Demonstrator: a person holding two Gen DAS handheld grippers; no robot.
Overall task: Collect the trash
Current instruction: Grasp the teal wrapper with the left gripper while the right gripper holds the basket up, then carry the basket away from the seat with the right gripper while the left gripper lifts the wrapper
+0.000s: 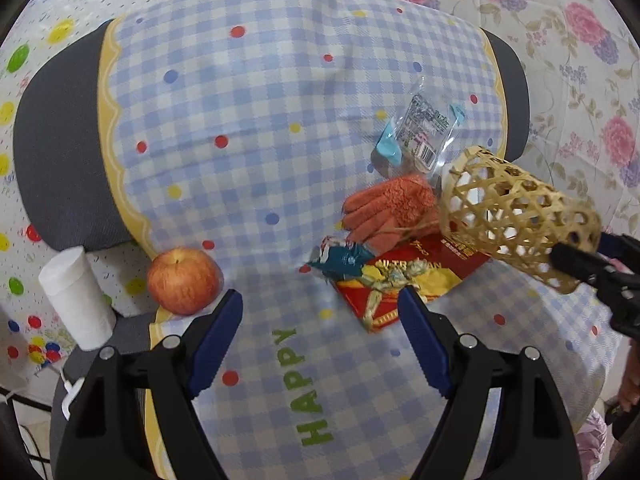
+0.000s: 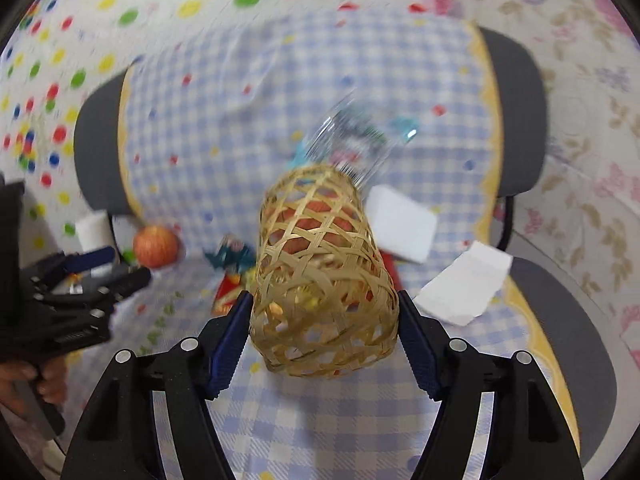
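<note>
We see a woven bamboo basket (image 2: 320, 280) tipped on its side in the air, mouth facing far, above a red snack packet (image 1: 404, 284), a crumpled teal wrapper (image 1: 340, 258) and a clear plastic bag (image 1: 420, 132) beyond.

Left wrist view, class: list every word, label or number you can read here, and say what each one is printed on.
"HAPPY", green letters on the checked tablecloth.
"ULTRAMAN", gold letters on the red packet, partly covered; its other print is too small to read.
Clear plastic wrapper: barcode and printed label, too small to read.
Teal wrapper: a round mark, not readable.
Right wrist view: blurred, nothing readable.
</note>
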